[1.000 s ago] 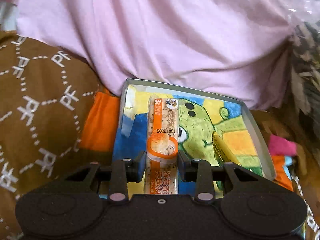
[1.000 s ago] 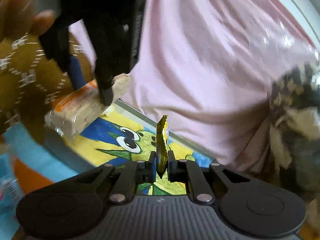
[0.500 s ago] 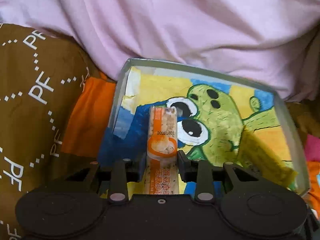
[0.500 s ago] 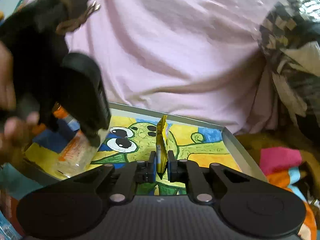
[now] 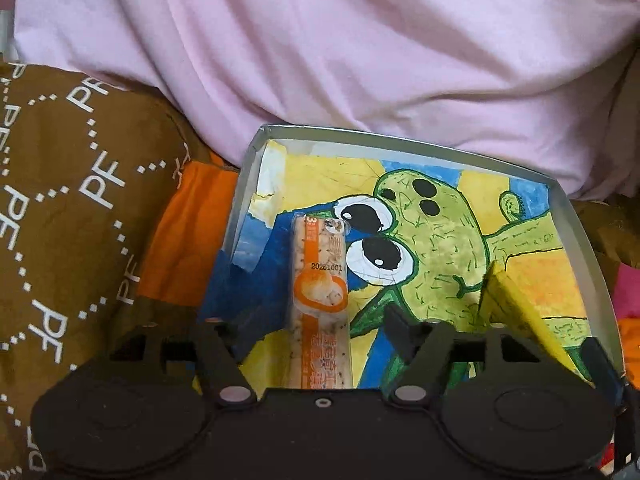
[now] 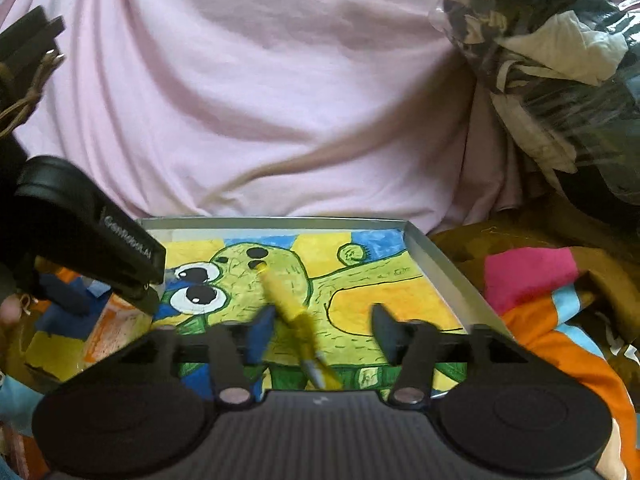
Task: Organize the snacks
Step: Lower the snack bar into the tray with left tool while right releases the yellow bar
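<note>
Where the orange snack bar (image 5: 320, 304) lies lengthwise on the painted floor of the shallow tray (image 5: 582, 240), the left hand-held gripper (image 5: 316, 330) straddles it with fingers spread wide, touching neither side. Over the tray's right half the right hand-held gripper (image 6: 320, 326) is equally wide apart, a yellow snack packet (image 6: 288, 300) lying slanted between its fingers; blur leaves it unclear whether it rests flat. Both grippers point toward the tray's far wall, which butts against pink cloth (image 5: 340, 48). Brown patterned bedding (image 5: 72, 200) crowds the left rim, colourful fabric (image 6: 552, 304) the right
</note>
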A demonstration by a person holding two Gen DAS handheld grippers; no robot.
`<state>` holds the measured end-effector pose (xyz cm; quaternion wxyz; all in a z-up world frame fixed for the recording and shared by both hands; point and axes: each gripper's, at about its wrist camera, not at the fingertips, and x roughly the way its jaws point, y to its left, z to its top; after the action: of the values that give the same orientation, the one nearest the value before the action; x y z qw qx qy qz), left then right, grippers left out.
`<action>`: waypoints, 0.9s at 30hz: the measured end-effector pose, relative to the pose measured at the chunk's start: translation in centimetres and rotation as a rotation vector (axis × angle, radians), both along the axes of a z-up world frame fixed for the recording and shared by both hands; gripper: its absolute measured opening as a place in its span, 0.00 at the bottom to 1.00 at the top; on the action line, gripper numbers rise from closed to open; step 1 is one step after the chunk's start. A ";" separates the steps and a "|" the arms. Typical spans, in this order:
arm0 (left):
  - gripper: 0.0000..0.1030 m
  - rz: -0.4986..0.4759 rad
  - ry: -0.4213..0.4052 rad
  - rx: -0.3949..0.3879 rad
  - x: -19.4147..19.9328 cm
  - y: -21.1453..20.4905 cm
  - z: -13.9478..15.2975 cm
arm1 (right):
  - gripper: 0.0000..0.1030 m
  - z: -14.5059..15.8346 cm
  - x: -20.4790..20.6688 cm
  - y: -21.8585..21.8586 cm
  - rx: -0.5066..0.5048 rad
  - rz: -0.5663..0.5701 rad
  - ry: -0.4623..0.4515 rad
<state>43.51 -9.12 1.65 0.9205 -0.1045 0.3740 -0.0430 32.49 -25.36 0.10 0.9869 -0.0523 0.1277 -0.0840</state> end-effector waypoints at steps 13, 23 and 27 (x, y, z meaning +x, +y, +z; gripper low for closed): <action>0.90 0.000 -0.086 0.026 -4.7 1.5 3.0 | 0.97 2.3 -3.9 -0.5 0.065 0.066 -0.081; 0.99 0.012 -0.208 0.035 -12.0 3.6 5.7 | 1.00 5.1 -10.2 0.0 0.048 0.101 -0.157; 0.99 0.018 -0.245 0.035 -15.5 4.1 6.1 | 1.00 5.8 -13.2 0.1 0.051 0.114 -0.177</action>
<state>28.02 -5.07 7.74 0.9613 -0.0858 0.2586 -0.0409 19.24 -25.27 5.93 0.9985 -0.0269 0.0389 -0.0289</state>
